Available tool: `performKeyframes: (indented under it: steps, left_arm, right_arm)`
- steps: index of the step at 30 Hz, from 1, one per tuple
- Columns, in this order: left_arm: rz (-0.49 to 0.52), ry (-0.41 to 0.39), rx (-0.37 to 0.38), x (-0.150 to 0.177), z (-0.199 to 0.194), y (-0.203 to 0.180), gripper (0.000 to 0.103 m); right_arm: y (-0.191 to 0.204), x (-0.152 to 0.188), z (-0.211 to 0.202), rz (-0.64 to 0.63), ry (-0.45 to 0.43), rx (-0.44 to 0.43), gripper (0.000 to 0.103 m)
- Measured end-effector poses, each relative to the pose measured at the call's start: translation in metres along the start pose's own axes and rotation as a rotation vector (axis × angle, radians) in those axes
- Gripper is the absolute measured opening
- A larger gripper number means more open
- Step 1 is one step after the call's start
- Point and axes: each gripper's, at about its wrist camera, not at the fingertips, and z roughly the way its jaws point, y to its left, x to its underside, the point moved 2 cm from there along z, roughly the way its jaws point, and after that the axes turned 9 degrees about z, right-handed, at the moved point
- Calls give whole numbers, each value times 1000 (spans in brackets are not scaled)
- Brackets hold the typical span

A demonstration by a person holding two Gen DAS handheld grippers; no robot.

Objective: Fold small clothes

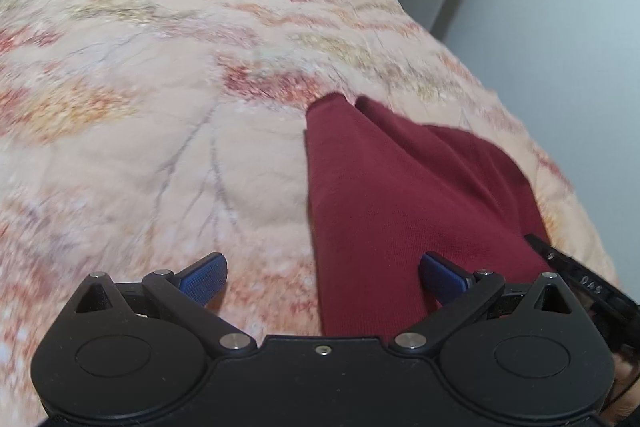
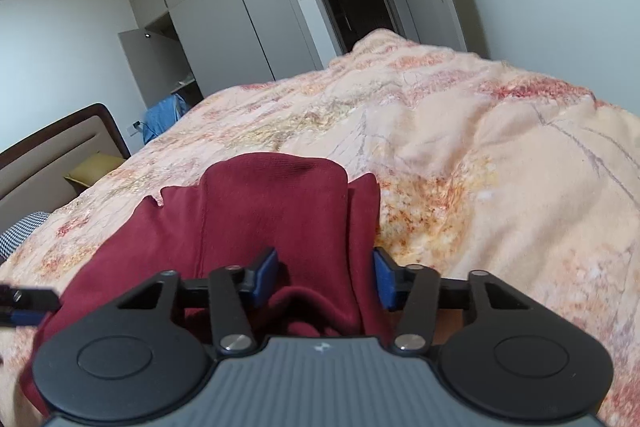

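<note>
Right gripper (image 2: 326, 277) fingers stand apart over bunched maroon garment (image 2: 272, 211), its near edge hidden. Left gripper (image 1: 322, 277) gapes, empty; bedspread (image 1: 160, 107) blurred.

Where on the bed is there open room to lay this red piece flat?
Bare floral bedspread lies wide open left of the dark red garment, out to the headboard side. Bare too beyond its far hem. Crowded near both grippers, left gripper and right gripper, where cloth bunches.
</note>
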Motion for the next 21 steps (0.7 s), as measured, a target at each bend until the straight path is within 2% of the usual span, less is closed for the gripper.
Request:
performKeyframes:
  steps: [6, 21]
  left_arm:
    - [28, 14, 9, 1, 14, -7, 103]
    - [57, 22, 32, -1, 20, -12, 102]
  right_arm:
    - [1, 8, -3, -19, -48, 6, 43]
    - [-1, 10, -3, -2, -54, -1, 47]
